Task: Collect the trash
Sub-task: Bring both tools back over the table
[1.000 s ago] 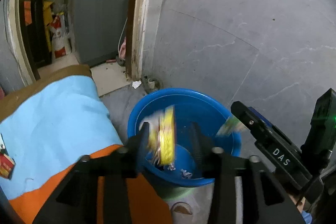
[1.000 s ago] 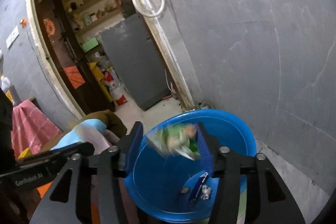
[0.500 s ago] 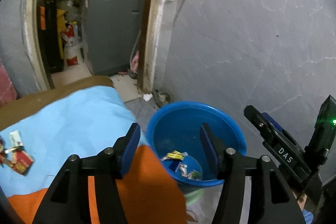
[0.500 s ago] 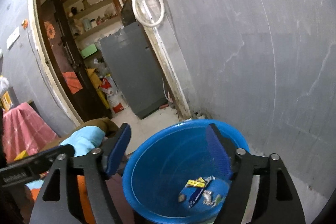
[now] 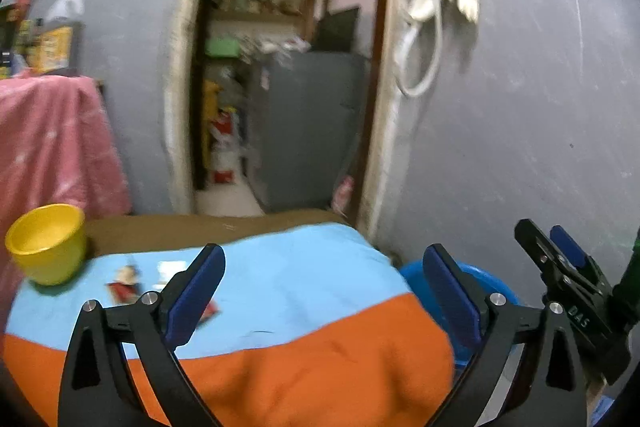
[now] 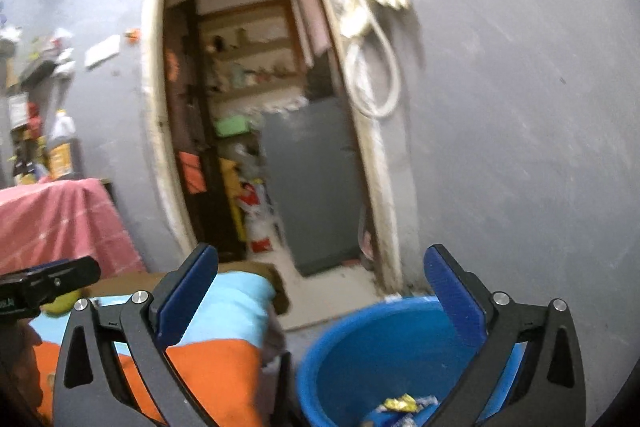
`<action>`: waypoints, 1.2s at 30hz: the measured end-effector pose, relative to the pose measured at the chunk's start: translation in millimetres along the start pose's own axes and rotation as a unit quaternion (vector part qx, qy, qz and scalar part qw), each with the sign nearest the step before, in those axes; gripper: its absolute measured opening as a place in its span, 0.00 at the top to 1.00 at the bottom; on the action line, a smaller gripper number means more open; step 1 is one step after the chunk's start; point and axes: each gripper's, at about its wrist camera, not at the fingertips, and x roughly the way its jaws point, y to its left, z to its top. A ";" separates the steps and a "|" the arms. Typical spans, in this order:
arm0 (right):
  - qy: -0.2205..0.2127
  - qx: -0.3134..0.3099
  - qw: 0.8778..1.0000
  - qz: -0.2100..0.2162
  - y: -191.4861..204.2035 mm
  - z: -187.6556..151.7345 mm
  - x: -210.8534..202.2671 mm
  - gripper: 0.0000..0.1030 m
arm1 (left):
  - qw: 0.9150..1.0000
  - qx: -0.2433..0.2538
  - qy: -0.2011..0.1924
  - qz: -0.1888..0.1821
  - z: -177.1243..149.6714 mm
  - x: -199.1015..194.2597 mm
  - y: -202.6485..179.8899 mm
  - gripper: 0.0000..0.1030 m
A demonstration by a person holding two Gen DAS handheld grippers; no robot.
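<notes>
left wrist view: left gripper jaws opening, empty; wrappers lie ahead-left on the blue cloth, nearer this hand. right gripper jaws opening, empty, above the bin.

Both wrist views face doorway nearly level; left over blanket, right above blue tub lower right; both share doorway.

Both wrappers dropped into blue tub; left gripper, right gripper opening, empty, lifted away.
</notes>
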 end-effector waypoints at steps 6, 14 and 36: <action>-0.053 -0.037 0.996 0.061 41.2 1.5 -16.4 0.00 | 0.997 -0.016 -0.041 0.069 -9.5 -47.3 38.9 0.03; -0.088 -0.072 0.985 0.127 87.1 -4.0 -32.0 0.00 | 0.987 -0.035 -0.065 0.145 -35.1 -93.1 75.7 0.03; 0.078 -0.218 0.955 0.186 158.3 -73.0 -10.4 0.00 | 0.990 -0.040 0.067 0.121 -93.6 -104.0 105.3 0.03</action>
